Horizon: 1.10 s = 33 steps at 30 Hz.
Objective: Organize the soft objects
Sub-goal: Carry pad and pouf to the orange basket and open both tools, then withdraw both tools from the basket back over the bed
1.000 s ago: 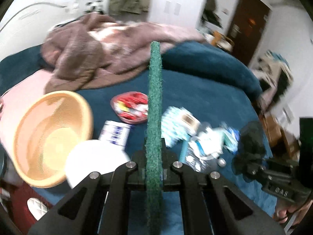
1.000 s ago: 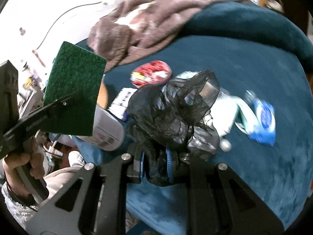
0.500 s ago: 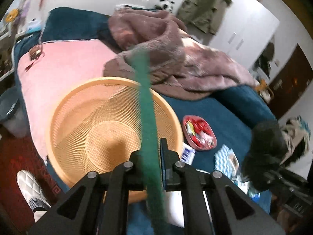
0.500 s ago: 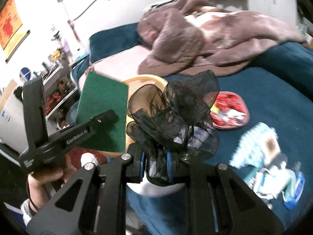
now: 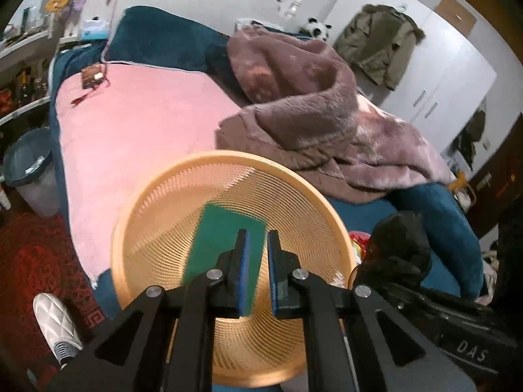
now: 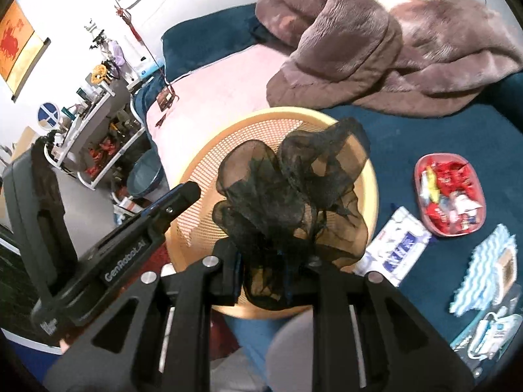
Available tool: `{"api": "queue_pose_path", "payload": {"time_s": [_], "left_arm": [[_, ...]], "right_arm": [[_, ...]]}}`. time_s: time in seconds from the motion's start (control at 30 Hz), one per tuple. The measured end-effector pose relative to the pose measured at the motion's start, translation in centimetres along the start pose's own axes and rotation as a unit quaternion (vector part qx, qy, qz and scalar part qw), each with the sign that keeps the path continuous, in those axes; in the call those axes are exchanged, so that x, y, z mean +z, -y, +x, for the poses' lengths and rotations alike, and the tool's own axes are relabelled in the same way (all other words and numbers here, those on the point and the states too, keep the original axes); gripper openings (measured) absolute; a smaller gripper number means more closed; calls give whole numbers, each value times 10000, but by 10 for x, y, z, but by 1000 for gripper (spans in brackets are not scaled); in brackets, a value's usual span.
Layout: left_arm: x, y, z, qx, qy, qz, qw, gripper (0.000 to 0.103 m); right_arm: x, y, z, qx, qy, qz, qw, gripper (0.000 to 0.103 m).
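A green scouring pad (image 5: pixel 222 238) lies tilted inside the orange mesh basket (image 5: pixel 294 215), just below my left gripper (image 5: pixel 257 233). Its jaws stand slightly apart, and between them I see only pad and basket further down. My right gripper (image 6: pixel 271 261) hangs over the near rim of the basket (image 6: pixel 209 176). Its jaws are opening, with a black mesh pouf (image 6: pixel 287 189) still bunched between them. In the left wrist view the pouf (image 5: pixel 398 245) shows at the right. The left gripper (image 6: pixel 188 192) reaches in from the left in the right wrist view.
The basket sits on a bed with a pink sheet (image 5: pixel 130 124) and a heaped brown blanket (image 5: pixel 310 98). A red snack tray (image 6: pixel 447 192), a tissue pack (image 6: pixel 398 245) and blue-white packets (image 6: pixel 490 271) lie to the right. A bin (image 5: pixel 29 170) and a white shoe (image 5: pixel 52 320) are on the floor.
Both grippers swung left over the basket. The left gripper let go of the green pad, which dropped from upright between its jaws into the basket. The right gripper still carries the black pouf.
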State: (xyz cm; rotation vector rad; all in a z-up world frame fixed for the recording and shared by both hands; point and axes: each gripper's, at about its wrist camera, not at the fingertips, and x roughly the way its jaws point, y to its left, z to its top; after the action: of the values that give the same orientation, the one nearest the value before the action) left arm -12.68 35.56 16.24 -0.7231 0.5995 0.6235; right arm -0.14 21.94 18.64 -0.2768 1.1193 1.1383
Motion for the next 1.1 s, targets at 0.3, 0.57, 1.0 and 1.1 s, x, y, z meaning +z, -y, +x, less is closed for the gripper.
{"api": "queue_pose_path", "payload": {"time_s": [0.3, 0.57, 1.0, 1.1], "left_arm": [[2, -16, -7, 1033, 148, -55, 9945, 99], [1, -22, -3, 1457, -41, -25, 9893, 102], [-4, -17, -1, 1568, -200, 133, 9873, 102], [-5, -12, -2, 1549, -216, 188, 9875, 102]], "right_arm": [[5, 11, 3, 84, -178, 335, 9992, 87], [0, 15, 1, -285, -228, 274, 9990, 99], [-7, 17, -8, -852, -78, -34, 9963, 103], [-10, 17, -11, -768, -100, -26, 9970, 103]]}}
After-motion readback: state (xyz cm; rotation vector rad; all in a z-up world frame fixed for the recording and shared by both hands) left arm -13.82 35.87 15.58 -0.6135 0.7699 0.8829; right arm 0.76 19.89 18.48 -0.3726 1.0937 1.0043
